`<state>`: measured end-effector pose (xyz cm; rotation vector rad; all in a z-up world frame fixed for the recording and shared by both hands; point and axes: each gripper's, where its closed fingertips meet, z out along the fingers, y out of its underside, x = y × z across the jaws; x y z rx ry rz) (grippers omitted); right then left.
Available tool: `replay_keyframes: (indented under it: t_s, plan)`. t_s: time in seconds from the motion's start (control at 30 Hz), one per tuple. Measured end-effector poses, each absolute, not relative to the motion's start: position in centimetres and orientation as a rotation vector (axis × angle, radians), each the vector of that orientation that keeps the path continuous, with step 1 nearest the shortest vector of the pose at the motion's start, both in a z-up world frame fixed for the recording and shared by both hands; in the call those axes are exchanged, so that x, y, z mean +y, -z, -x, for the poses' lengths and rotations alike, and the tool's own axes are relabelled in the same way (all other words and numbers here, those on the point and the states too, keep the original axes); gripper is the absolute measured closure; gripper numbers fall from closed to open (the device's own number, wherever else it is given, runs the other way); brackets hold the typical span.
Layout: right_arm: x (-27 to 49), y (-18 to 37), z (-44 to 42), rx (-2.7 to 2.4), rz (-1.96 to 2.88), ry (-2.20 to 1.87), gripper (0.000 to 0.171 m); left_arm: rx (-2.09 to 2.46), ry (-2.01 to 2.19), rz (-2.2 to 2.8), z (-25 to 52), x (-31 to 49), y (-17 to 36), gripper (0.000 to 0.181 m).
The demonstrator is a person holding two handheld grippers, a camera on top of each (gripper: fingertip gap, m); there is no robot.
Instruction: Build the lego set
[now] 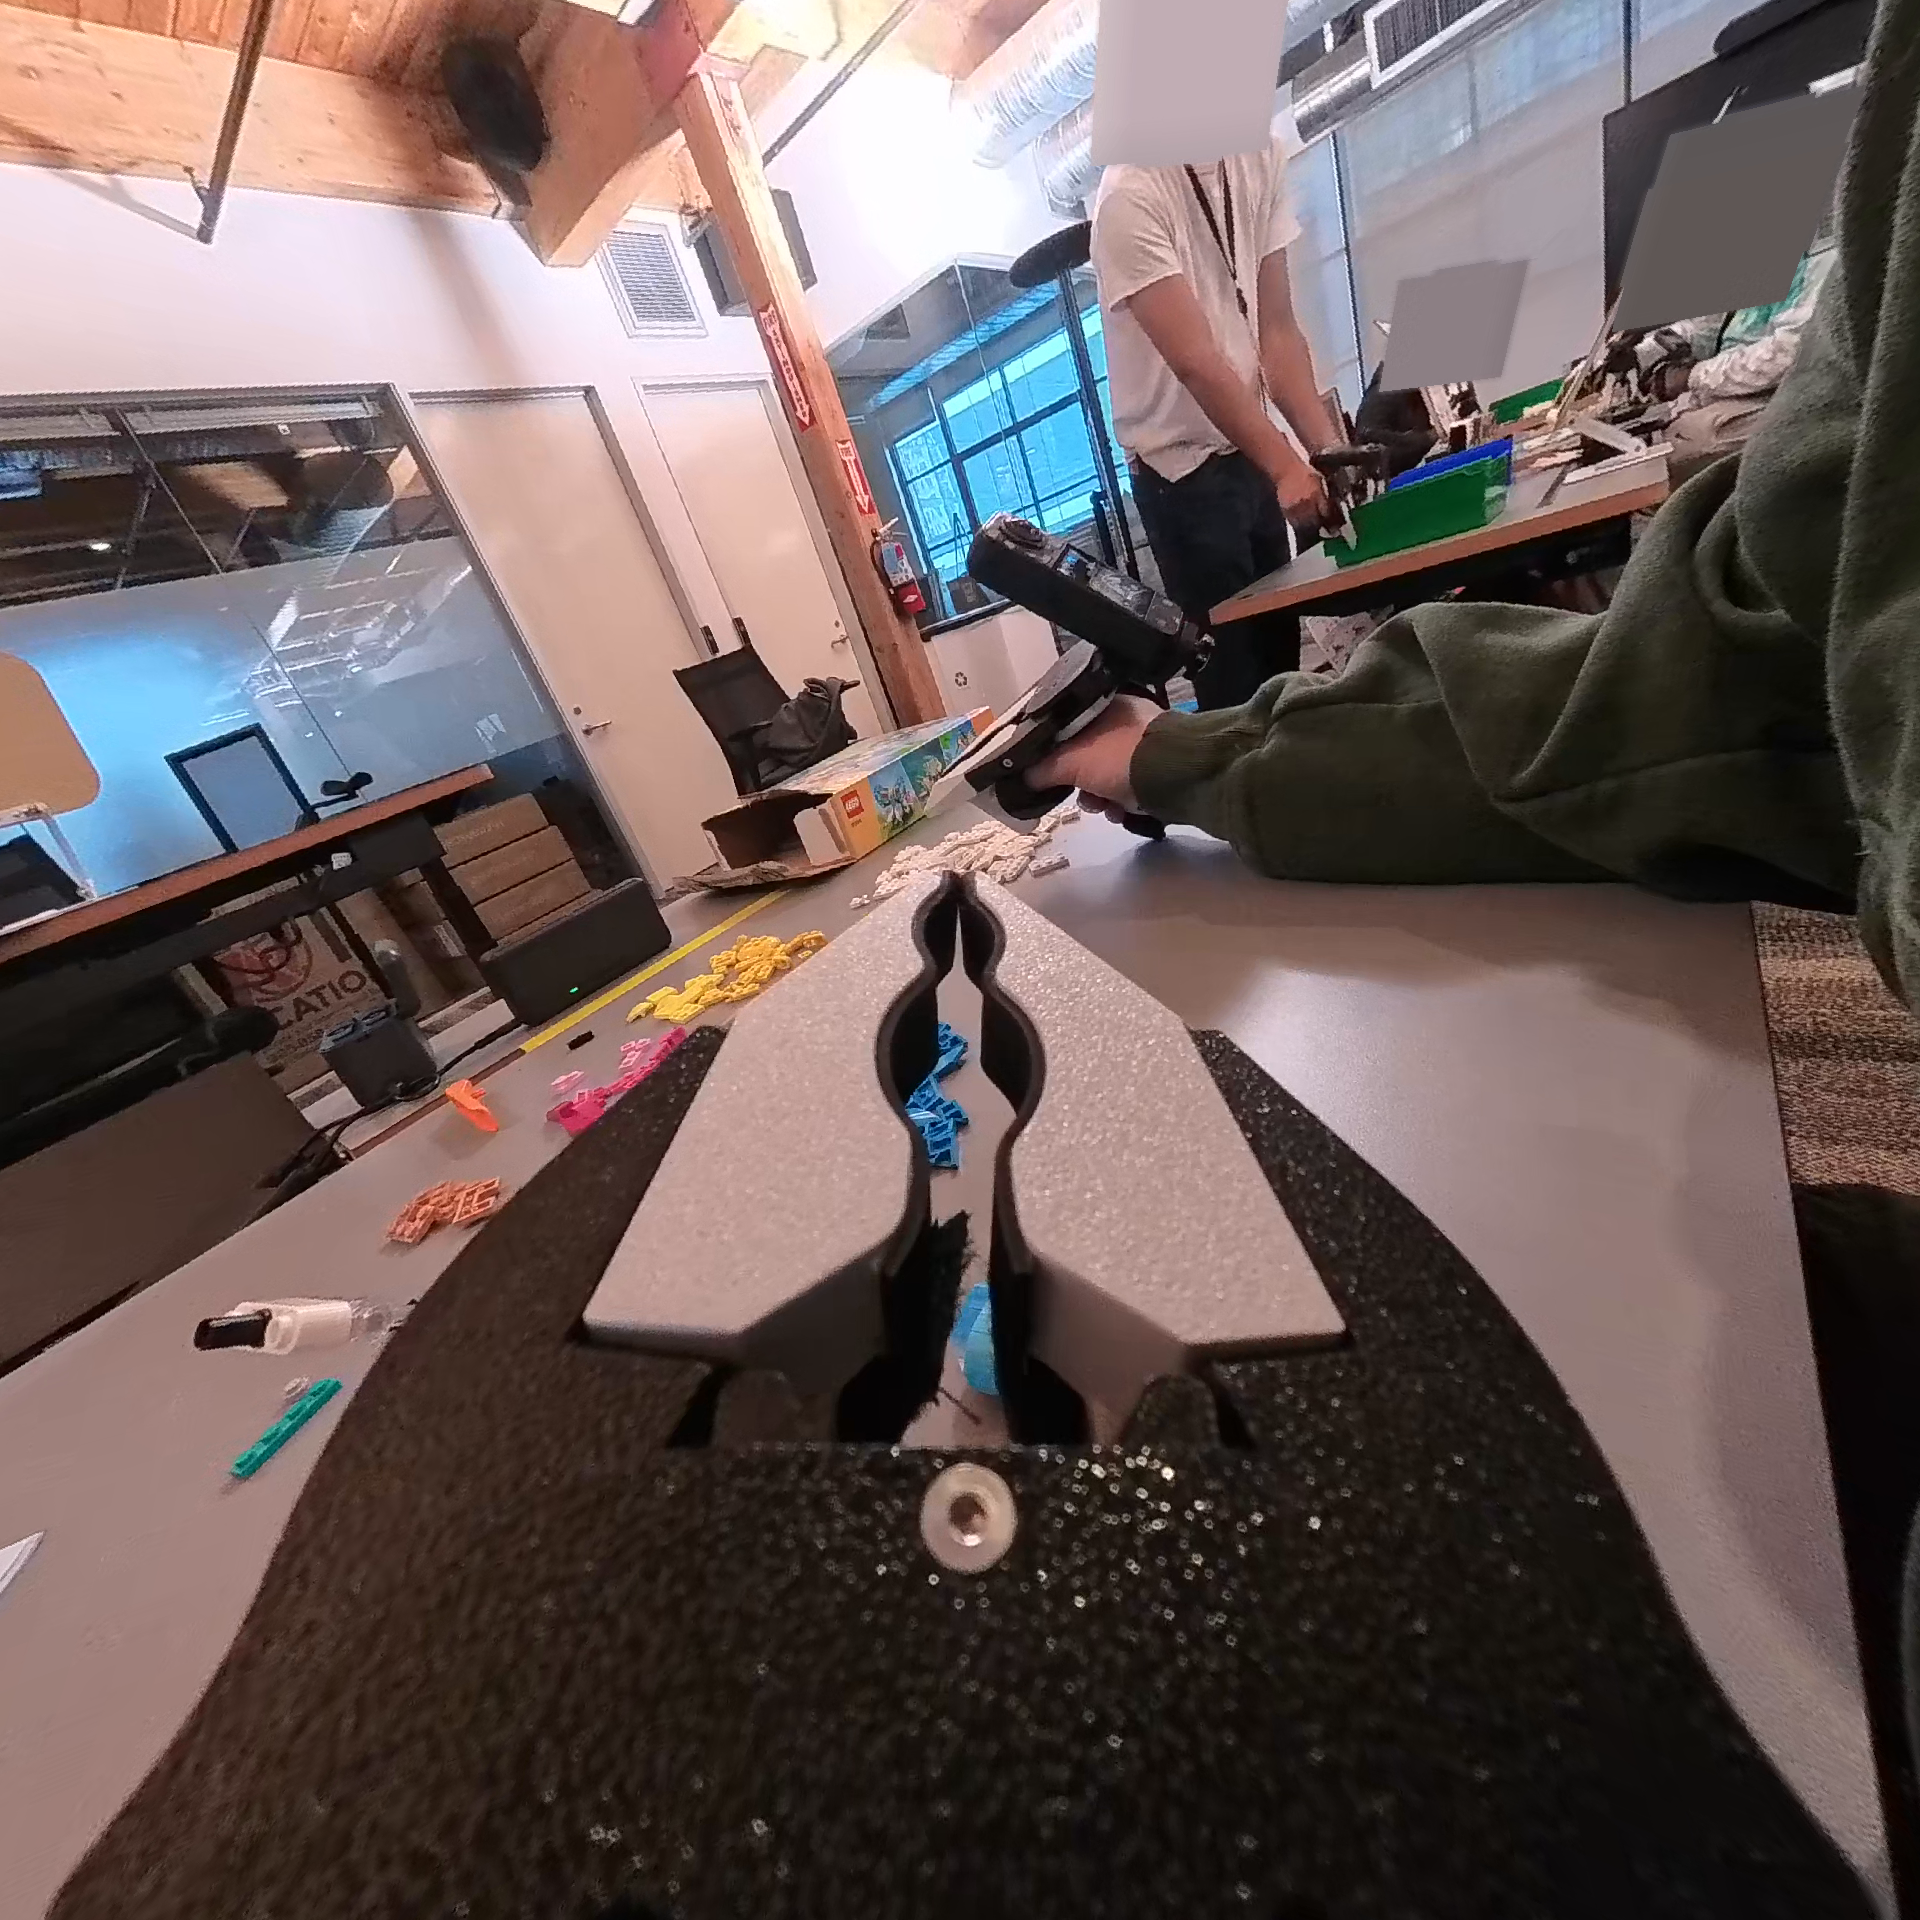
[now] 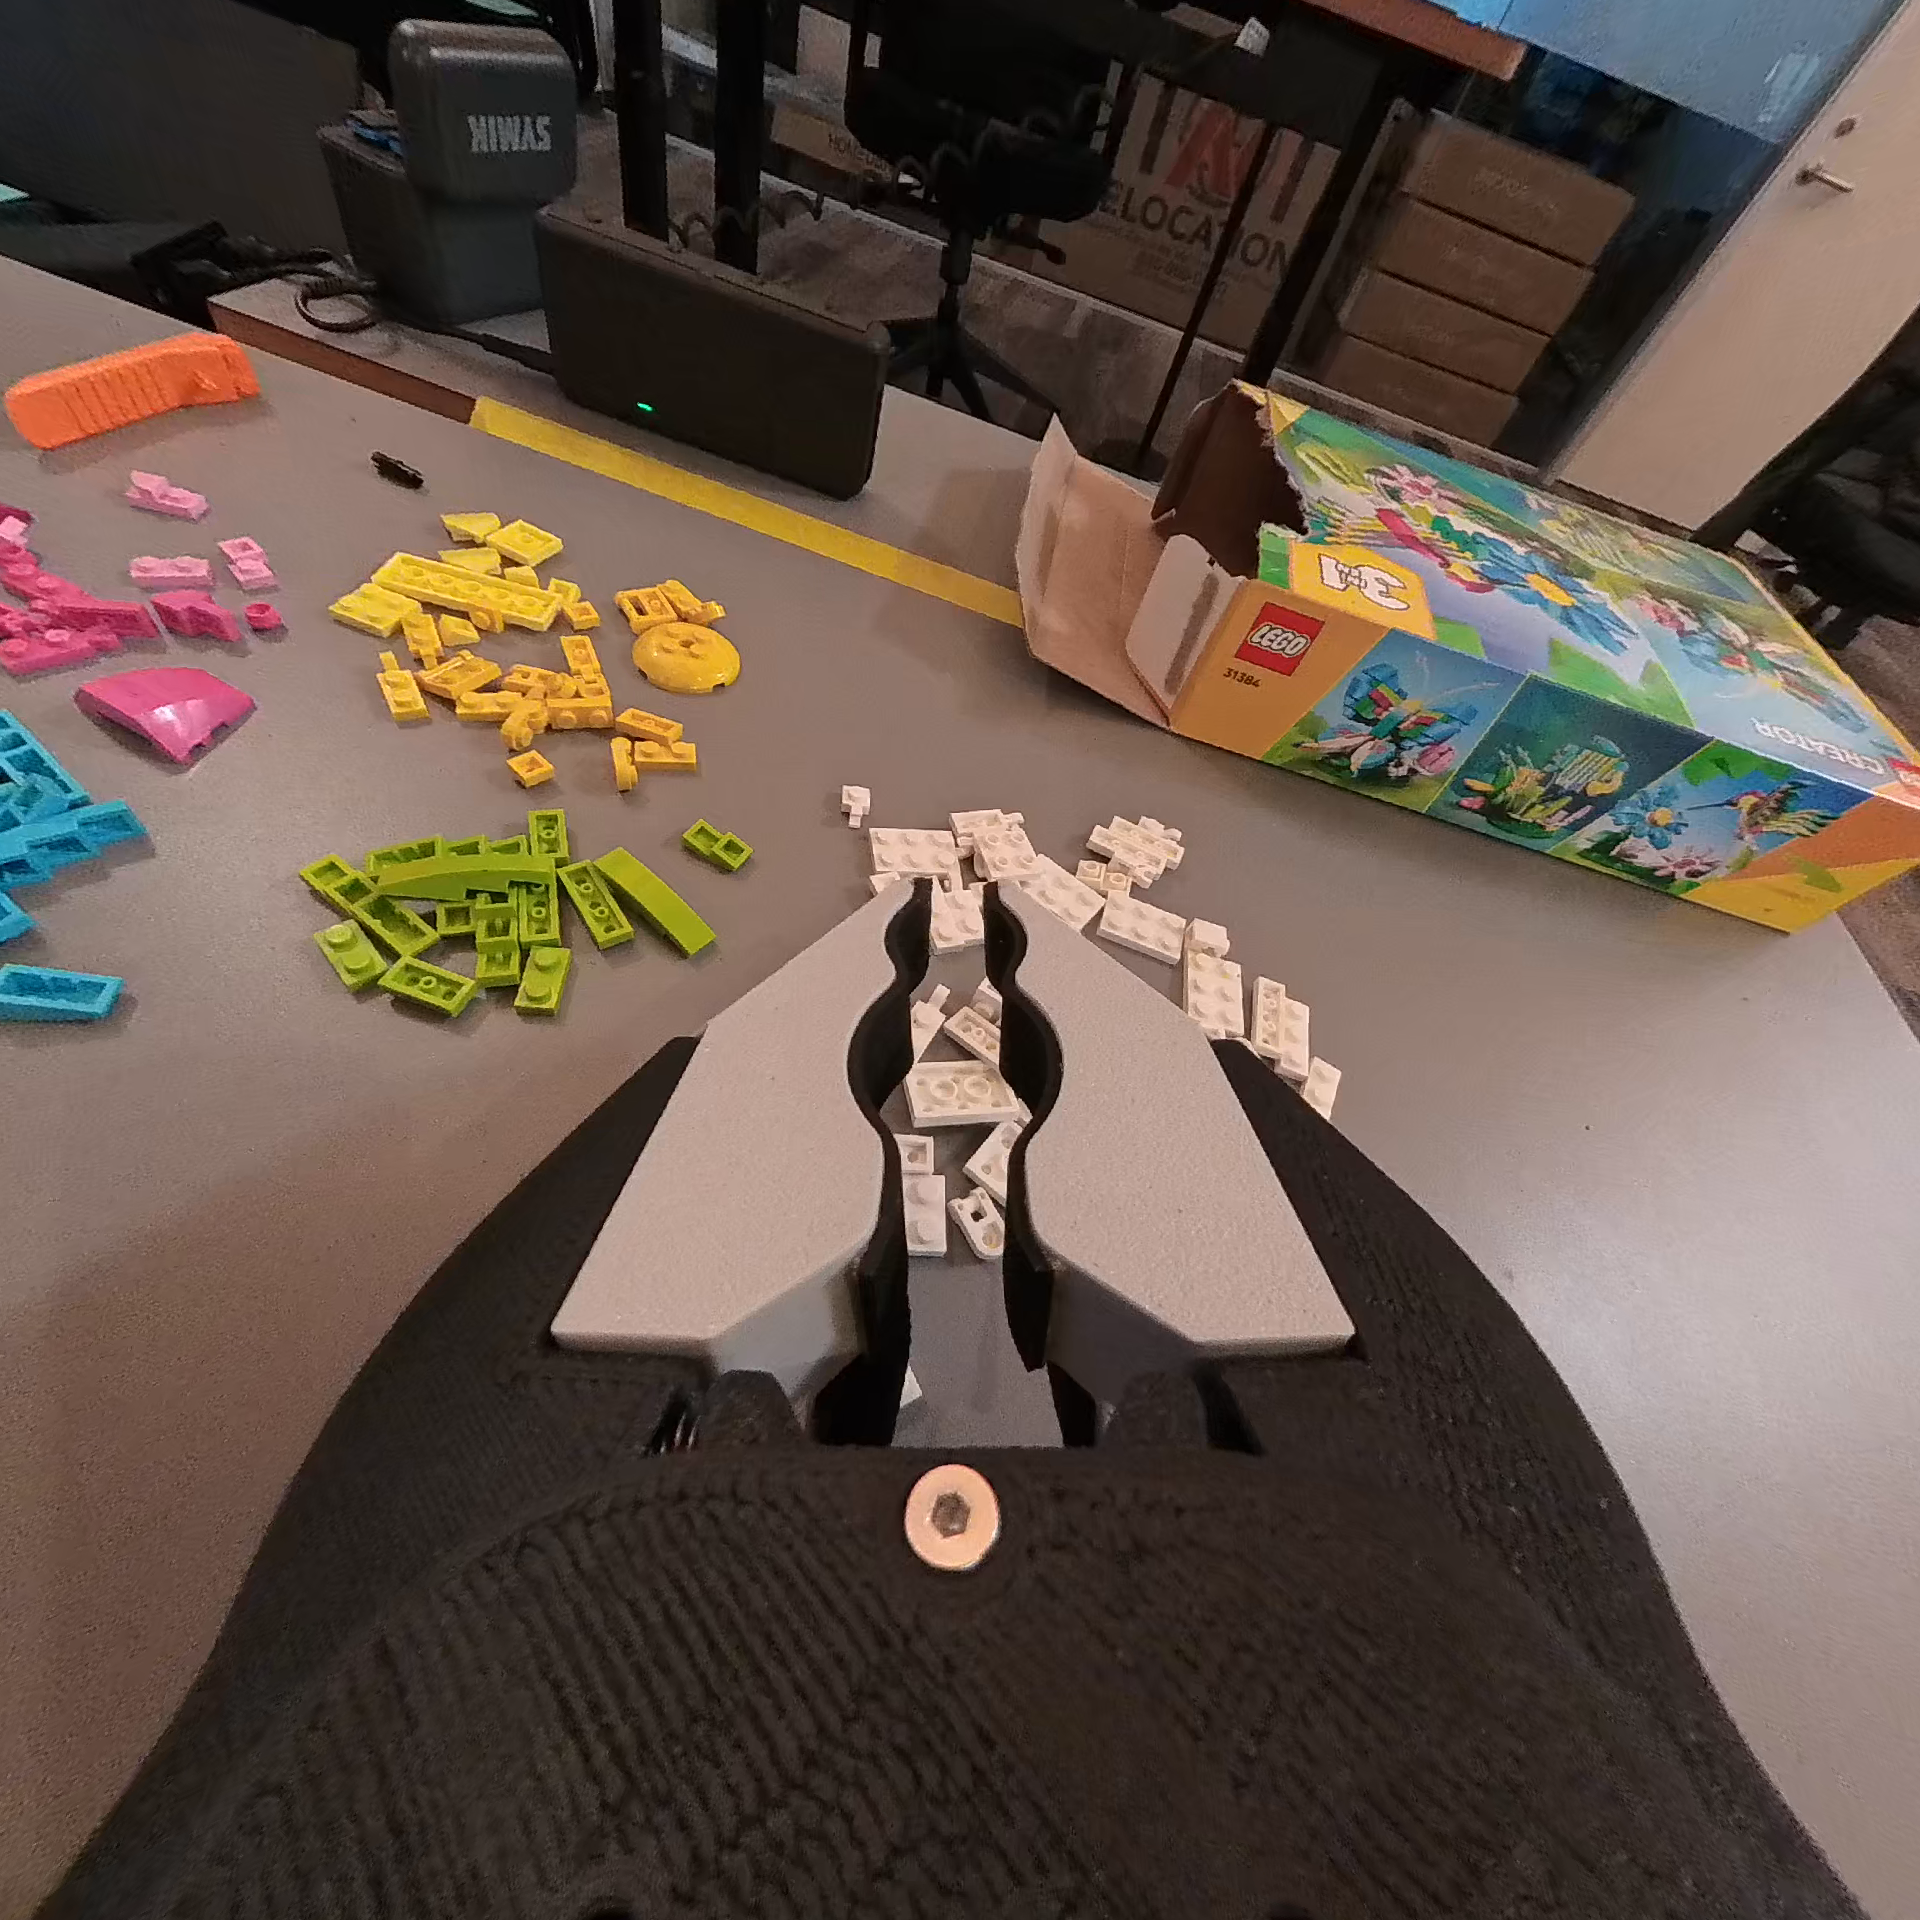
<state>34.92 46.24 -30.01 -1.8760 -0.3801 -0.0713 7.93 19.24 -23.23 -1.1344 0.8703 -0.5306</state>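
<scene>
My right gripper [image 2: 957, 902] is low over a pile of white plates [image 2: 1143, 925] on the grey table [image 2: 1558, 1195]. Its jaws are nearly closed, and a small white plate [image 2: 956, 923] fills the narrow gap at the tips. More white pieces show through the gap below. In the left wrist view the right gripper [image 1: 961, 781] is held by a hand in a green sleeve [image 1: 1455, 748], tilted down at the white pile [image 1: 977, 852]. My left gripper [image 1: 957, 896] is shut and empty, low over the table, with blue pieces [image 1: 935, 1101] visible under it.
Sorted piles lie left of the white one: lime green [image 2: 488, 914], yellow [image 2: 520, 655], pink [image 2: 94, 613] and blue [image 2: 42, 821]. An orange brick separator [image 2: 130, 387] is at the far left. The opened set box [image 2: 1507, 707] lies to the right. A teal bar [image 1: 286, 1425] and a small tube [image 1: 281, 1325] lie near my left gripper. About 40 centimeters separates my left fingertips from my right.
</scene>
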Motion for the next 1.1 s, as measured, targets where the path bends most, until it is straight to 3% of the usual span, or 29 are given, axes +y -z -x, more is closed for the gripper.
replay_keyframes:
  t_s: [1.1]
  plan:
    - [46.28,29.86,-34.94,-0.382,1.866,0.089,0.165,0.881,0.529,1.132,-8.02,19.25,23.30,0.181]
